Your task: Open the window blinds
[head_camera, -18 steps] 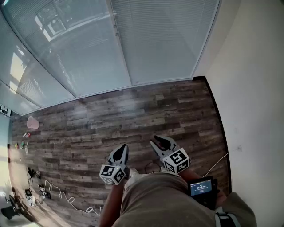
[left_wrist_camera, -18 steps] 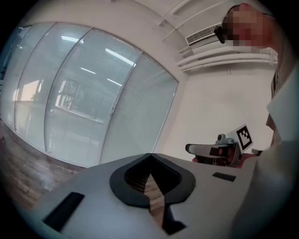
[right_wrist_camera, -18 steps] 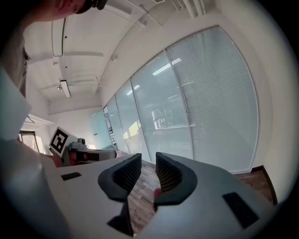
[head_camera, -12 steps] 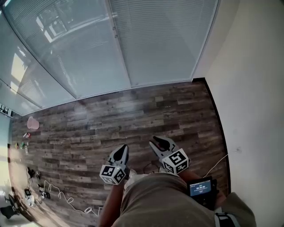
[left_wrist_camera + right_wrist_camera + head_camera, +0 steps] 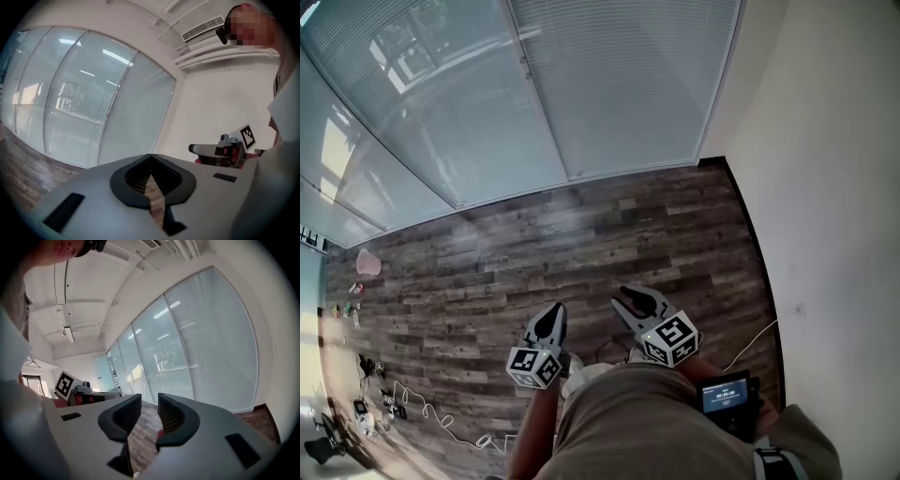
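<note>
The window blinds [image 5: 619,84] hang lowered with closed slats behind tall glass panels across the far side of the room. They also show in the left gripper view as blinds [image 5: 136,117] and in the right gripper view as blinds [image 5: 211,343]. My left gripper [image 5: 555,311] is held low in front of my body, far from the window, its jaws shut with nothing between them [image 5: 150,157]. To its right, my right gripper [image 5: 628,300] is open with a narrow empty gap [image 5: 149,401]. Both point toward the window across the floor.
Wood-plank floor [image 5: 581,244] stretches between me and the window. A white wall [image 5: 825,187] runs along the right. Cables [image 5: 422,412] and small items lie at the lower left, and a pink object [image 5: 368,261] sits at the left. A small screen device [image 5: 727,398] hangs at my waist.
The window and floor have slid slightly left in the head view. Both grippers stay in about the same place in front of my body.
</note>
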The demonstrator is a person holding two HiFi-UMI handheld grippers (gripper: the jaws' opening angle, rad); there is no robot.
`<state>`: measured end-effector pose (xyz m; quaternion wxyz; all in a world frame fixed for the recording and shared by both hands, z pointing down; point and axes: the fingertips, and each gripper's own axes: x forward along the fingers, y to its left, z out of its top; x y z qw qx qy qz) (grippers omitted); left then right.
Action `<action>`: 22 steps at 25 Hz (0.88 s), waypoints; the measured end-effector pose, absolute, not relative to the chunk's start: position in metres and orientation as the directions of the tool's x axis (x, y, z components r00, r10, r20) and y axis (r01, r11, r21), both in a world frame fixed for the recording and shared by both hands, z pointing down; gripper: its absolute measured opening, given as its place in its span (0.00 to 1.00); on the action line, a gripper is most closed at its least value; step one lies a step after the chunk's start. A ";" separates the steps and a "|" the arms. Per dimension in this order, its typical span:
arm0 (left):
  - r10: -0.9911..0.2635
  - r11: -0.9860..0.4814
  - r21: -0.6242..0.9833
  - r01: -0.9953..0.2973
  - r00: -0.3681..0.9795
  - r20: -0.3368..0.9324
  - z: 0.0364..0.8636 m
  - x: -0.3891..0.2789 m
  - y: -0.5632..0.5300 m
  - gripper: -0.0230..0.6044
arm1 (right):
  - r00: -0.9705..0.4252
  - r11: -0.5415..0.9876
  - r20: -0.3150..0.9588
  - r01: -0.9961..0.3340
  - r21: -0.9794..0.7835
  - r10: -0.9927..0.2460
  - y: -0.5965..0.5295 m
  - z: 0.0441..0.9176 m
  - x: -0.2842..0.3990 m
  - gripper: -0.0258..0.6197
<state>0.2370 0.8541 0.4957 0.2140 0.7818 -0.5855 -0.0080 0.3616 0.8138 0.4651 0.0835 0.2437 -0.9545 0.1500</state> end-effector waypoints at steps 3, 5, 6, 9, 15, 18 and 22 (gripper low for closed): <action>-0.921 -0.217 0.348 -0.912 0.309 0.236 0.498 0.258 0.856 0.06 | -0.869 0.837 0.234 -0.487 -0.249 -0.436 0.817 0.469 0.385 0.19; -0.921 -0.218 0.351 -0.911 0.311 0.235 0.499 0.275 0.857 0.06 | -0.877 0.841 0.232 -0.473 -0.263 -0.420 0.819 0.472 0.399 0.19; -0.920 -0.218 0.352 -0.910 0.312 0.236 0.500 0.282 0.856 0.06 | -0.881 0.844 0.230 -0.466 -0.267 -0.414 0.820 0.473 0.406 0.19; -0.921 -0.212 0.355 -0.911 0.307 0.240 0.504 0.300 0.857 0.06 | -0.884 0.850 0.228 -0.459 -0.259 -0.408 0.822 0.476 0.424 0.19; -0.921 -0.205 0.347 -0.915 0.300 0.249 0.506 0.321 0.862 0.06 | -0.885 0.845 0.230 -0.457 -0.278 -0.404 0.826 0.481 0.453 0.19; -0.919 -0.198 0.348 -0.916 0.297 0.260 0.505 0.329 0.865 0.06 | -0.881 0.835 0.230 -0.467 -0.290 -0.413 0.828 0.482 0.464 0.19; -0.922 -0.194 0.353 -0.915 0.293 0.254 0.504 0.333 0.861 0.06 | -0.881 0.821 0.226 -0.470 -0.323 -0.415 0.824 0.486 0.472 0.19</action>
